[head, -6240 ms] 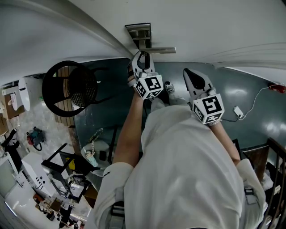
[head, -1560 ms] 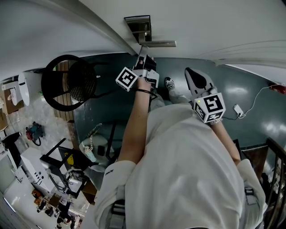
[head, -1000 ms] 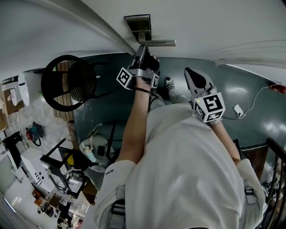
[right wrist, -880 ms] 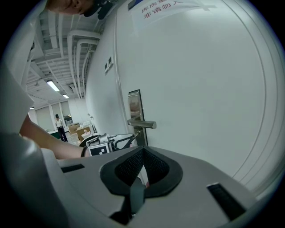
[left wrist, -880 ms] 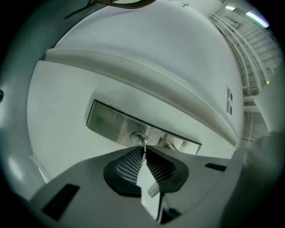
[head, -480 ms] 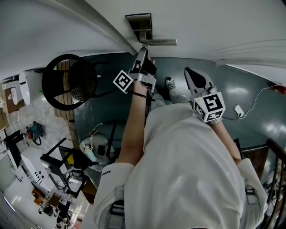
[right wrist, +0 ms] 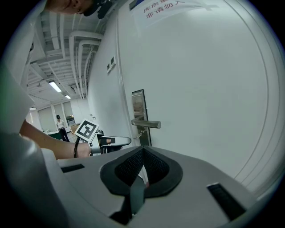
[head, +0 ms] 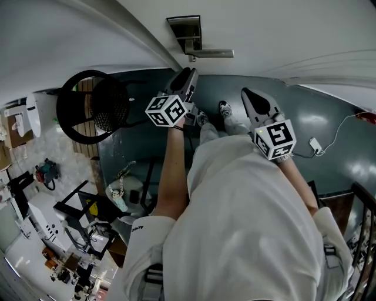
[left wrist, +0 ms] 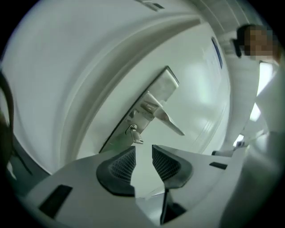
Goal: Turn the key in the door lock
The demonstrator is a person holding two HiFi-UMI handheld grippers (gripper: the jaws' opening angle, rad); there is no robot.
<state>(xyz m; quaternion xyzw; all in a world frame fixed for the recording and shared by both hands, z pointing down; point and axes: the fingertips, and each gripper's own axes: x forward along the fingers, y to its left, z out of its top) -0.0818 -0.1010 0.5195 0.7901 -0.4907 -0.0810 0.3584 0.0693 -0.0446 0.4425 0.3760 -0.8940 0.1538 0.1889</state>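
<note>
The metal lock plate (head: pixel 184 30) with its lever handle (head: pixel 210 54) sits on the white door. A small key (left wrist: pixel 134 133) sticks out of the lock below the lever handle (left wrist: pixel 168 119). My left gripper (left wrist: pixel 143 153) is open; its jaws have just been opening and nothing is between them. The key lies just beyond its fingertips, apart from them. In the head view the left gripper (head: pixel 190 73) hangs a little short of the handle. My right gripper (head: pixel 247 94) is shut on nothing and held back to the right of the lock, facing the door (right wrist: pixel 209 89).
A black round-backed chair (head: pixel 88 109) stands left of the door. A white cable with a plug (head: pixel 315 147) lies on the grey floor at the right. Cluttered desks (head: pixel 53 235) fill the lower left. A printed notice (right wrist: pixel 167 6) is stuck high on the door.
The left gripper has let go of the key, rolled its wrist back and drawn a short way off the lock. The right gripper has stayed still.
</note>
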